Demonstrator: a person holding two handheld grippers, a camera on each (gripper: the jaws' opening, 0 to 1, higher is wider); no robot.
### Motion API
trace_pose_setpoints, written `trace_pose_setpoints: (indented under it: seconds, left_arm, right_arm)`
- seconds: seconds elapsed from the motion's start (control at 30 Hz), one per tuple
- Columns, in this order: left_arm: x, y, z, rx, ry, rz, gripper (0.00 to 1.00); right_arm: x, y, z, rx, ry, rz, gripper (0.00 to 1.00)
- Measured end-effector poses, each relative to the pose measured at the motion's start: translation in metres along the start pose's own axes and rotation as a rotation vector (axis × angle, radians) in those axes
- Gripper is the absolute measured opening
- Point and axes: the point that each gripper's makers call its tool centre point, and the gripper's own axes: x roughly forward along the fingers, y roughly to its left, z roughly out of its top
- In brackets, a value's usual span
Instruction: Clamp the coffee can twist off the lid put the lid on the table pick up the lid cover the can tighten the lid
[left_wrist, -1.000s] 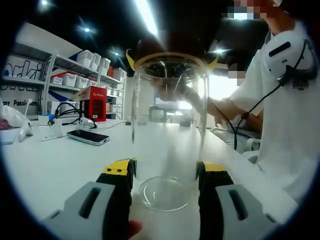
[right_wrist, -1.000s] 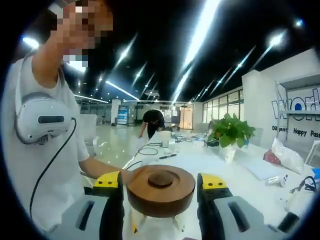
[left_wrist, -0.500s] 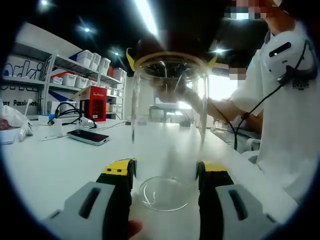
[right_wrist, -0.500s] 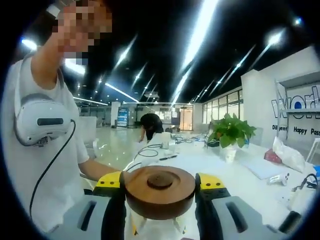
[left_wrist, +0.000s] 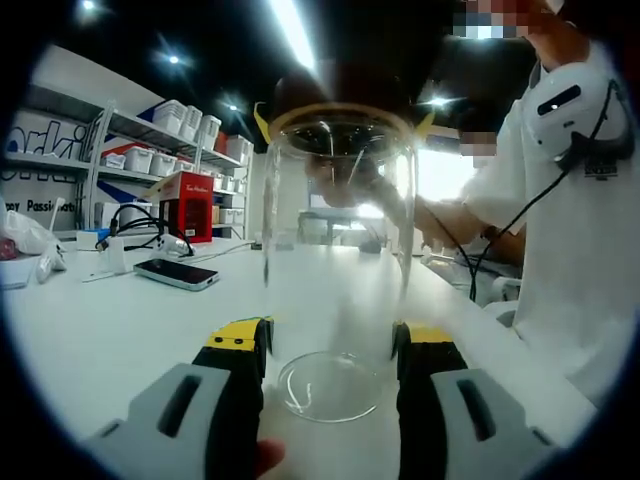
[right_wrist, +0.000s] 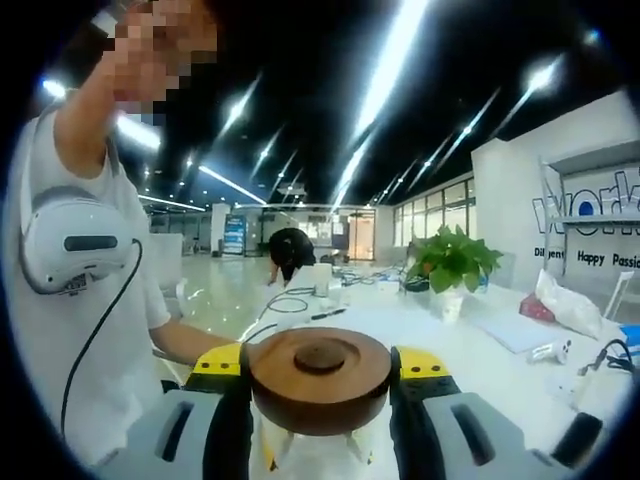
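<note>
A clear glass coffee can (left_wrist: 338, 250) stands upright on the white table (left_wrist: 120, 330), and my left gripper (left_wrist: 330, 345) is shut on its lower wall, one yellow-tipped jaw on each side. At the can's top sits a dark lid (left_wrist: 335, 95) with the other gripper's yellow tips beside it. In the right gripper view the brown wooden lid (right_wrist: 320, 375) with its round centre dimple lies between the jaws, and my right gripper (right_wrist: 320, 362) is shut on it, over the can's glass mouth (right_wrist: 310, 450).
A black phone (left_wrist: 176, 274), cables and a red box (left_wrist: 186, 205) lie at the left of the table, below shelves of white bins (left_wrist: 185, 125). A person in a white shirt (left_wrist: 570, 240) stands at the right. A potted plant (right_wrist: 452, 265) stands farther down the table.
The right gripper's jaws have come in from a small gap to press on the lid, and its view has turned slightly. The left gripper and the can have stayed still.
</note>
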Motion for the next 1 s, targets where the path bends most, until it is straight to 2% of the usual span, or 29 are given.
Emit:
trace_pose_setpoints:
  seconds: [0.6, 1.0]
  left_arm:
    - [-0.0004, 0.0007, -0.0008, 0.0, 0.001, 0.0, 0.42]
    - [-0.0001, 0.0006, -0.0014, 0.002, 0.003, 0.0, 0.42]
  right_arm:
    - [-0.0034, -0.0039, -0.0046, 0.025, -0.014, -0.171, 0.5]
    - [-0.0069, -0.0058, -0.0055, 0.008, -0.003, -0.322, 0.49]
